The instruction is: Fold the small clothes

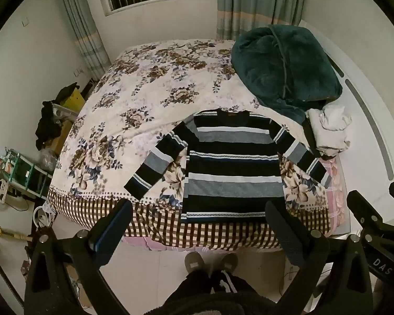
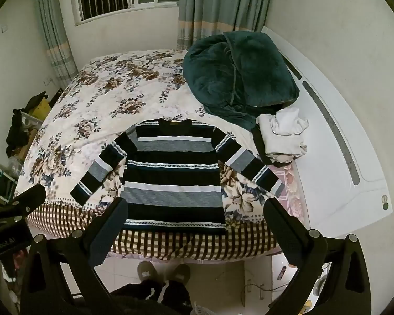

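We hold the left gripper [image 1: 198, 210] and right gripper [image 2: 195, 208] spread wide and empty above the bed's near edge. The striped sweater [image 1: 232, 168] lies flat on the floral quilt [image 1: 144, 99], sleeves angled out. At two o'clock a teal blanket [image 1: 283, 68] and white folded clothes [image 1: 328, 128] crowd its right sleeve.

L gripper [image 1: 198, 207]: jaws spread wide, nothing between the fingers, held up in the air and aimed fwd and down. R gripper [image 2: 195, 206]: same, jaws wide apart, nothing held, just beside the L one at about the same height. Person's feet [image 1: 210, 261] on the floor below, near side.
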`<state>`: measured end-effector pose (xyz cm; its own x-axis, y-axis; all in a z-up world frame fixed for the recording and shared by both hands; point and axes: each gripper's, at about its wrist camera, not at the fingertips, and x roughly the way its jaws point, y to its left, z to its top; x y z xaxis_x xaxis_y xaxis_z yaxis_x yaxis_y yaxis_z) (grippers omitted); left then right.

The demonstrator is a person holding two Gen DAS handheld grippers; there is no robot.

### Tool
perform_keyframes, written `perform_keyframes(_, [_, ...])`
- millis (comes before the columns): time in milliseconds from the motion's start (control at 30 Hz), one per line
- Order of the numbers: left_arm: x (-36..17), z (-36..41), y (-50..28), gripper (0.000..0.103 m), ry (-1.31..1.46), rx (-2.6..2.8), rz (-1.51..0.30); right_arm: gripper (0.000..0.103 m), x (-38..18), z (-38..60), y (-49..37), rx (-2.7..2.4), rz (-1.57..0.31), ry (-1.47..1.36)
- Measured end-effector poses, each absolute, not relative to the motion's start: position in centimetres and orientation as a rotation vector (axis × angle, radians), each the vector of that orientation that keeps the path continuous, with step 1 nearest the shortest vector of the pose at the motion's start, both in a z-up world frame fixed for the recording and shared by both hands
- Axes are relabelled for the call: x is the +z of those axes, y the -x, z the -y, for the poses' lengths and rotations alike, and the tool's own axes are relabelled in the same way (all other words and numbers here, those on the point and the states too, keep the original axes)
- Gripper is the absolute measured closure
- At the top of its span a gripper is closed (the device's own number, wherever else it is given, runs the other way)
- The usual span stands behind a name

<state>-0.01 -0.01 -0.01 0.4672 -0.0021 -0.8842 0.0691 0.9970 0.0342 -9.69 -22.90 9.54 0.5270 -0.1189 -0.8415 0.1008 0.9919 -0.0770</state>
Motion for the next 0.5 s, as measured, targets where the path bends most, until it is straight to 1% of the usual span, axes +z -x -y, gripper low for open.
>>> perform_keyframes(500, [0.25, 0.58, -0.36, 0.000, -0.064, -0.045, -1.076, 0.000, 9.43, 22.82, 9.61, -0.129, -1.003, 0.020])
